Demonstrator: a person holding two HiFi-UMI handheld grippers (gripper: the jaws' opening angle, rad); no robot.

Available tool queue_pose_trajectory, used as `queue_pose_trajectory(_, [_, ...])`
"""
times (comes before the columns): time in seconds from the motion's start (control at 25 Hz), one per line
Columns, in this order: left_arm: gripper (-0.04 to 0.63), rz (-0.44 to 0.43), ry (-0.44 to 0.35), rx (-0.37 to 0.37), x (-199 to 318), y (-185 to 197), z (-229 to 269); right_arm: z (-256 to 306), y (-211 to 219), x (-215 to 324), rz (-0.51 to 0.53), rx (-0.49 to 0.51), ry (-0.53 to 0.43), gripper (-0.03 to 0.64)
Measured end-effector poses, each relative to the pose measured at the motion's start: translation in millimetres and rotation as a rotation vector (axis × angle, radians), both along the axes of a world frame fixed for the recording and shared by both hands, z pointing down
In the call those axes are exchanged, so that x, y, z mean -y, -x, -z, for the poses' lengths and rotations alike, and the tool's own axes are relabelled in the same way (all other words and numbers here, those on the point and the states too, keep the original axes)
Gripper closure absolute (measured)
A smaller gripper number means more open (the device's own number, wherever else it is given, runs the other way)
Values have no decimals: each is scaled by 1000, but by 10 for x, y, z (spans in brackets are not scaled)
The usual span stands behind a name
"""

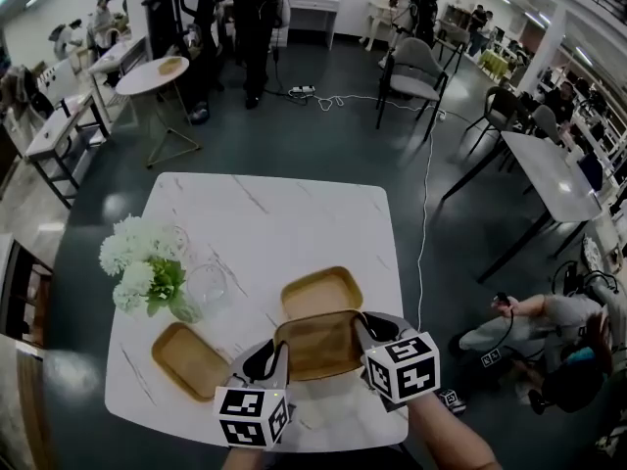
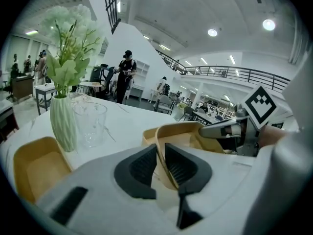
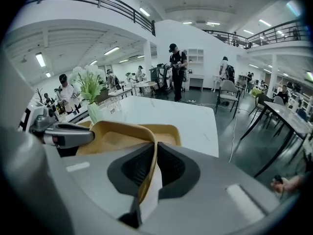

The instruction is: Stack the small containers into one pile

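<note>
- The wooden tray (image 1: 318,346) hangs between both grippers just above the table (image 1: 274,213). Its far edge is over the near edge of the second tray (image 1: 321,292).
- The right gripper (image 3: 156,151) pinches the tray's rim firmly. The left gripper (image 2: 160,153) looks slack, its jaws slightly spread around the opposite rim.
- With only one thin-rim pinch holding, I'd expect the tray to sag or twist and land crooked instead of nesting.
- The third tray (image 1: 188,358) lies just beside the glass (image 1: 206,287) and flower vase (image 1: 147,272). A careless reach could topple them.
</note>
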State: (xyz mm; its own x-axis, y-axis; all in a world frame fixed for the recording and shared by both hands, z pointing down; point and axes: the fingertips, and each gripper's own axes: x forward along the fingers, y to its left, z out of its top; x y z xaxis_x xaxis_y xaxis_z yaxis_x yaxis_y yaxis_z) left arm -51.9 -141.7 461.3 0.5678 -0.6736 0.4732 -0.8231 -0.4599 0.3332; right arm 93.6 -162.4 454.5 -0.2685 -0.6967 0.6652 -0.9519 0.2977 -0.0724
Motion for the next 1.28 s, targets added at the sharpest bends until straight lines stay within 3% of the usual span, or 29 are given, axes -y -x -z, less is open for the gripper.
queue_pose_trajectory(0.36, [532,41,-23,38,332,-220,79,159,-171,487,102,-43,-39,598])
queue_pose_trajectory(0.68, [520,88,-8,120,618,-306,-21,50,-201,907,202,-38,-23,598])
queue_pose_trajectory(0.92, [515,112,5,153,735,-319,-70,-88,-202,1032,247,-2,19,595])
queue_pose_trajectory(1.28, [511,115,12,211,869,-285,-235,-253,-149,1105,299,-48,19,577])
